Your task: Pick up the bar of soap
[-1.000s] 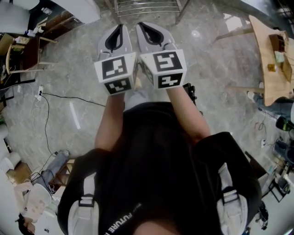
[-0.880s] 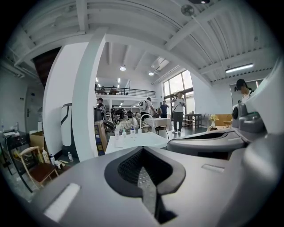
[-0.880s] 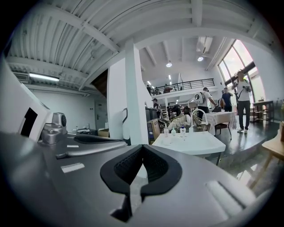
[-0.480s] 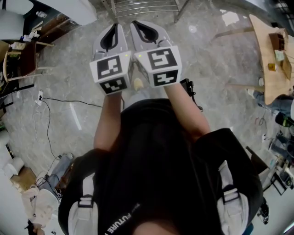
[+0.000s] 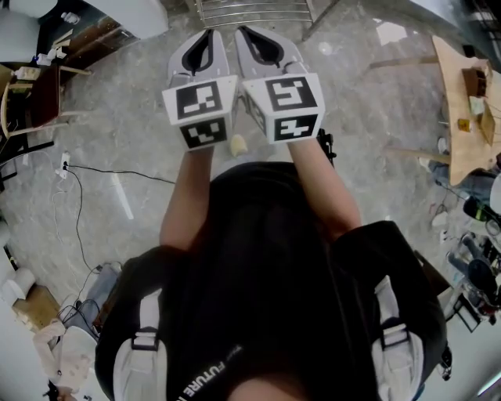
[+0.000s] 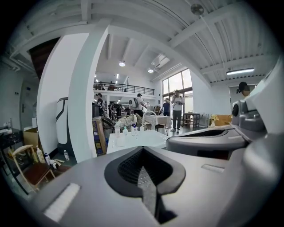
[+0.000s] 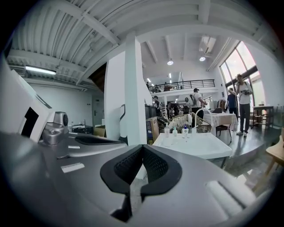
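No bar of soap can be made out in any view. In the head view my left gripper [image 5: 207, 35] and right gripper [image 5: 244, 31] are held side by side in front of the person's body, above the stone floor. Both are shut with nothing between the jaws. The left gripper view shows its closed tips [image 6: 142, 149] aimed toward a white table [image 6: 146, 141] that carries small bottles [image 6: 124, 130]. The right gripper [image 7: 142, 146] faces the same table [image 7: 199, 146] and bottles [image 7: 184, 130], which stand well ahead of the jaws.
A metal rack [image 5: 250, 11] stands just ahead on the floor. A wooden table [image 5: 463, 102] is at the right, a chair [image 5: 31, 94] and a floor cable [image 5: 102, 167] at the left. A white pillar [image 7: 131, 102] rises beside the white table, and people [image 6: 177, 108] stand farther back.
Both grippers have drifted slightly up and to the right in the head view, still side by side and shut. Nothing was taken hold of.
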`<state>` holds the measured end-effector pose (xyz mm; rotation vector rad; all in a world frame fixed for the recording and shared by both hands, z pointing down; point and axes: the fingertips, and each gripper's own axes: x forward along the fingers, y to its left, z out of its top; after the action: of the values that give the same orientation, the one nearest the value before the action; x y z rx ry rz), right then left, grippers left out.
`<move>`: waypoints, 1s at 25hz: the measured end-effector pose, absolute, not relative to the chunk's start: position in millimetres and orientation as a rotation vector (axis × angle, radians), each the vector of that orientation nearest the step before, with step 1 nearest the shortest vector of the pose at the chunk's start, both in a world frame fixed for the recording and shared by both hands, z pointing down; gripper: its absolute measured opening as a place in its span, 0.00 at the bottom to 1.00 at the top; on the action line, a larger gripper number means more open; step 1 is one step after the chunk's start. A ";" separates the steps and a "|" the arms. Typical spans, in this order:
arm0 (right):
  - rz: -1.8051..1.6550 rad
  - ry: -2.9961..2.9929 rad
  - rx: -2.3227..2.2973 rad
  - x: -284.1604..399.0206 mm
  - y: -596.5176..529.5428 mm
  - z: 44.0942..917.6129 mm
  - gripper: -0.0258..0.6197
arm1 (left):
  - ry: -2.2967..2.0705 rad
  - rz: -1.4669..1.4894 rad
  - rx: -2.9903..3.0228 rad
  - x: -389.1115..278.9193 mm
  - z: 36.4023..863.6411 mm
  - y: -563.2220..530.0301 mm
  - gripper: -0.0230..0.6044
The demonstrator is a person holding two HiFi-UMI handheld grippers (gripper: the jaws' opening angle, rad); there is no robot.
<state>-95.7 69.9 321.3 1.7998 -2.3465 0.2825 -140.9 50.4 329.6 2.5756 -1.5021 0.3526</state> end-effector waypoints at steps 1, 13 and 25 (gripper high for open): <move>0.279 -2.345 1.796 -99.9 65.8 321.5 0.06 | -1.498 0.354 2.573 -144.4 330.7 46.4 0.03; 0.252 -2.348 1.805 -118.5 42.0 317.8 0.06 | -1.489 0.344 2.580 -162.2 330.0 22.6 0.03; 0.194 -2.339 1.827 -131.4 51.5 307.4 0.06 | -1.505 0.315 2.594 -175.4 321.2 30.7 0.03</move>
<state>-131.4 51.5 307.4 1.8272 -2.3386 0.1944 -175.4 30.7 321.2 2.5945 -1.5049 0.3145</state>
